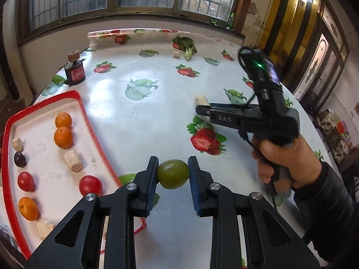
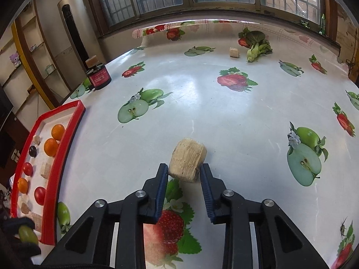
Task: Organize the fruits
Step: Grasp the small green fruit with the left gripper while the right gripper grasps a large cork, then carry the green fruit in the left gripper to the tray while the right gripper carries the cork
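Left wrist view: left claw (image 1: 173, 174) is clamped on a green fruit (image 1: 173, 174), clear of the desk (image 1: 170, 116). At 9 o'clock the red tray (image 1: 86, 115) already holds oranges, tomatoes and pale blocks. Right claw (image 2: 184, 171) is nearly closed about a pale block (image 2: 187, 160); contact uncertain. Another block (image 2: 234, 52) remains at 12 o'clock. Judged mostly complete.

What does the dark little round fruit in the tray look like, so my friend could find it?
Find the red-rimmed white tray at the table's left edge. Along its left side a row runs from a pale tan block down to a red cherry tomato; the small dark purple round fruit sits between them. It is the only near-black thing in the tray: the other fruits are orange or red.
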Demonstrator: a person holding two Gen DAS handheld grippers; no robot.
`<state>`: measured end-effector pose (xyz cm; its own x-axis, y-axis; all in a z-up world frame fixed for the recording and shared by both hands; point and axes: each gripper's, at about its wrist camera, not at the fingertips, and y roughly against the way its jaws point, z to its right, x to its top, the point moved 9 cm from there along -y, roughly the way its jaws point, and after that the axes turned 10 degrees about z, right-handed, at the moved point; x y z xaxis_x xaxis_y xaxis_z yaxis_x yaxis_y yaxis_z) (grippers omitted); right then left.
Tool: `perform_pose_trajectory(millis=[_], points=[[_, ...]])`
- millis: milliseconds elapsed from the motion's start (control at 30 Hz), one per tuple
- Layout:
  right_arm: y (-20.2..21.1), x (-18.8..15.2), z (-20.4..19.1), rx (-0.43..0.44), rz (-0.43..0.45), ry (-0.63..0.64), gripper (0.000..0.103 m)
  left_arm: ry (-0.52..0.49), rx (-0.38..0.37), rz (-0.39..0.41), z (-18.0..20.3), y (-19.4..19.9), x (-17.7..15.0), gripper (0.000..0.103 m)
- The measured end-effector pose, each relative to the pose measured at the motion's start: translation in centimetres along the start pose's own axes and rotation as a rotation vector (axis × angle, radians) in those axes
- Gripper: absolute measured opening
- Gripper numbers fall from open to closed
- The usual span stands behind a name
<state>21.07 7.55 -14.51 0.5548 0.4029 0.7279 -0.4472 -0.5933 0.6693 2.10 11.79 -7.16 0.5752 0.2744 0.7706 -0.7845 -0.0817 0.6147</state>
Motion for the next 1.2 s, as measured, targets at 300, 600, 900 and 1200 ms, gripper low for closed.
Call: perform_pose_trajectory(millis=[300,600,900,1200], points=[[5.9,0.3,-4.0,0.105,0.082,0.020,0.030,0.072,0.061,0.046,-2.8,1.2,1.2,0.024],[9.7,-0.2,-9.8,0.216,0.121,0.068,0.030,0.101,0.138,0.075,-5.1,2.6,1.3,0.024],[11.0,-1.1,-14.2,0.276,0.130,0.120,0.030,0.129,0.209,0.119,-7.7,4.5,1.5,0.024],[11.4,-1.2,-16.8,0.304,0.130,0.155,0.030,0.168,0.241,0.131,-10.3,5.5,1.0,0.024]])
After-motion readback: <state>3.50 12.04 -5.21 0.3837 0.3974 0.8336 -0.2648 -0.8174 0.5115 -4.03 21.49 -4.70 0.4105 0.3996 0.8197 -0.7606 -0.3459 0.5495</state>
